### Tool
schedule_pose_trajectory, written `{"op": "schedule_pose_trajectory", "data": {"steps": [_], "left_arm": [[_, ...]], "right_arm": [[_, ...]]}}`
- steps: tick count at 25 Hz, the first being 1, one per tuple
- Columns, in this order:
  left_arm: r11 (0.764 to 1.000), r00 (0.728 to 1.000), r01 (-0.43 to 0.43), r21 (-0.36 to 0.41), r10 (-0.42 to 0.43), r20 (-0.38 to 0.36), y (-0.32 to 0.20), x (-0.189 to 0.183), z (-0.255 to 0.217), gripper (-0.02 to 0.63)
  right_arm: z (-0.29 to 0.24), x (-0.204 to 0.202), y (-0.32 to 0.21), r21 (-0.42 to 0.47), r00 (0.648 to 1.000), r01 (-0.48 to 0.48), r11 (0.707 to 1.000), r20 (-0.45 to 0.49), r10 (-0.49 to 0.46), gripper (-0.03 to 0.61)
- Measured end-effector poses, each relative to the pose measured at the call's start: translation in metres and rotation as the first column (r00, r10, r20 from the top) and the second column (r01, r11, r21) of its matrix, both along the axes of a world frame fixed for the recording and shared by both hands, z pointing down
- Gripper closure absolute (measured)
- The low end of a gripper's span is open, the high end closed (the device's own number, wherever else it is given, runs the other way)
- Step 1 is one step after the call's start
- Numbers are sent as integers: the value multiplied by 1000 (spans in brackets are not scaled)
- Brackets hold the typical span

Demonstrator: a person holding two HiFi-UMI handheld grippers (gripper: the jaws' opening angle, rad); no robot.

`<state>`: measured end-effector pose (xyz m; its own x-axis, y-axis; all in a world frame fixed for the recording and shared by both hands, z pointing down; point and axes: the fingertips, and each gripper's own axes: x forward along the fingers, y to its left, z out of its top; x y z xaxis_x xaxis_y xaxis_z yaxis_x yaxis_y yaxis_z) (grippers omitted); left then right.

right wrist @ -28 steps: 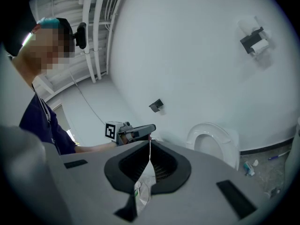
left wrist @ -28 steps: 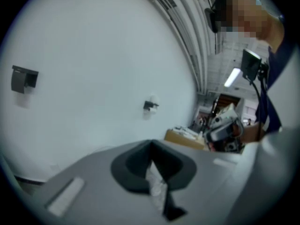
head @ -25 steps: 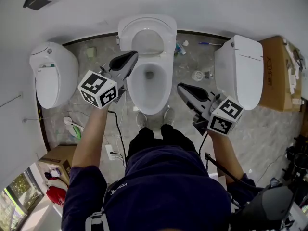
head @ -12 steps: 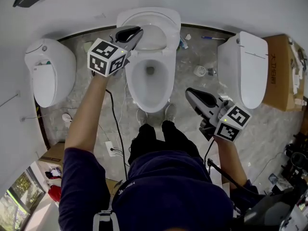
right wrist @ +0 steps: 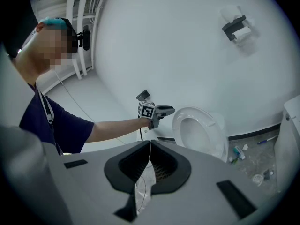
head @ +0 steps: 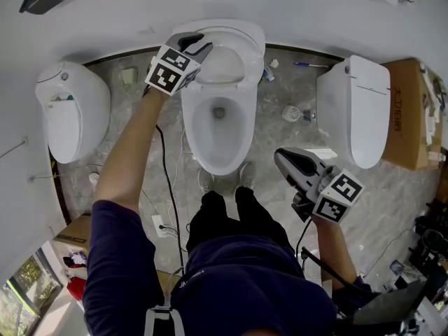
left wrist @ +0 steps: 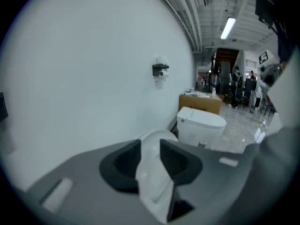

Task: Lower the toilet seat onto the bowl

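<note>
The white toilet bowl (head: 218, 128) stands against the wall in the head view, its seat (head: 241, 47) raised upright behind it. My left gripper (head: 201, 43) is stretched out to the seat's upper left rim. In the left gripper view its jaws (left wrist: 150, 149) are opening, and the white seat rim (left wrist: 151, 172) lies in the gap between them. My right gripper (head: 283, 161) hangs low to the right of the bowl, shut and empty. The right gripper view shows its jaws (right wrist: 150, 156) shut, with the raised seat (right wrist: 201, 132) and the left gripper (right wrist: 165, 110) beyond.
A second toilet (head: 70, 110) stands at the left and a third (head: 357, 107) at the right, with a cardboard box (head: 409, 110) past it. A cable (head: 164, 177) and small litter (head: 290, 112) lie on the marble floor. The person's feet (head: 224, 178) stand at the bowl's front.
My left gripper has risen from beside the bowl to the raised seat's rim, and its jaws have parted. The right gripper has sunk a little lower.
</note>
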<state>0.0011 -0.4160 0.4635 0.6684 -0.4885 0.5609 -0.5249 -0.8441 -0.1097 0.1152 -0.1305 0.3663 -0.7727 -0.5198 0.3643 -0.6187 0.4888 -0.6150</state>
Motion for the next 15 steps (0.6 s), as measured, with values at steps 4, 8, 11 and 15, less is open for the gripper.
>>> {"op": "schedule_pose_trajectory", "data": {"steps": [4,8,11,15], "left_arm": [[1000,997,-2,27,0,73,-23,0,12,477],[998,987,-52,31,46,156,-36,2,30,448],[996,974,-80,36,70,217,-44,3,42,445],[994,961,-99,34,87,261,-51,4,54,446]], "right_arm": [[10,3,7,-24,1000,-12,1000,-5,12,569],[18,6,16,-41,1000,-19,999,-13,18,569],[25,8,20,-60,999,-27,998,-20,25,569],[30,1,18,-66,1000,-20,998,-21,19,569]]}}
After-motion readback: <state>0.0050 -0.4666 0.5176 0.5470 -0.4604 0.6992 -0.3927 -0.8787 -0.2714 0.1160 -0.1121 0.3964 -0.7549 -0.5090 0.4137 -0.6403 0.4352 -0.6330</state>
